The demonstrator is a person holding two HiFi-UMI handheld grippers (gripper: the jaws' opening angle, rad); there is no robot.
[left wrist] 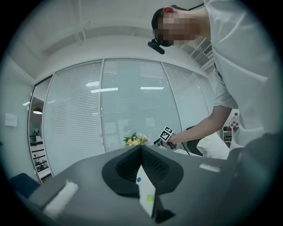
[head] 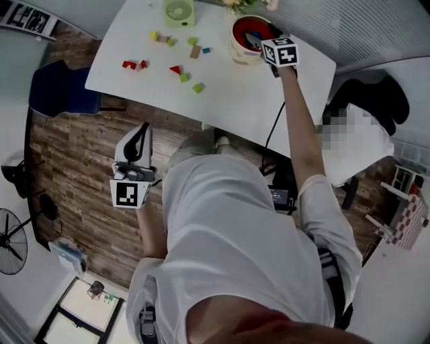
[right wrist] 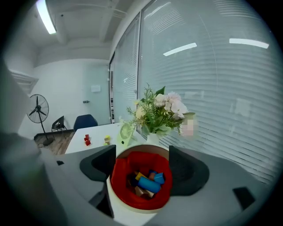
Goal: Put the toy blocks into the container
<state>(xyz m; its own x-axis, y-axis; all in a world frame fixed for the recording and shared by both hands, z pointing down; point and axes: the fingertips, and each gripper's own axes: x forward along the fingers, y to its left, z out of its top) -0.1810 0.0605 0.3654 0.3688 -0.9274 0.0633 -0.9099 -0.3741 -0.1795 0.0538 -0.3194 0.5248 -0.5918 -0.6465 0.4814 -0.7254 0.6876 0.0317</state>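
Note:
Several toy blocks lie on the white table [head: 235,101]: red ones [head: 129,65] at the left, a red wedge [head: 175,69], green ones [head: 198,87], a brown one [head: 195,52]. The red-lined container [head: 247,27] stands at the far right; the right gripper view shows it [right wrist: 121,185] holding a blue cylinder [right wrist: 148,184] and other blocks. My right gripper [head: 270,46] hovers over it, open [right wrist: 141,165] and empty, pointing down into it. My left gripper [head: 142,134] is shut and empty, held level over the wooden floor short of the table [left wrist: 141,150].
A green desk fan [head: 179,12] and a vase of flowers [right wrist: 159,110] stand at the table's far edge beside the container. A blue chair [head: 64,87] is at the table's left end, a black chair [head: 376,101] at the right. A floor fan [head: 10,242] stands lower left.

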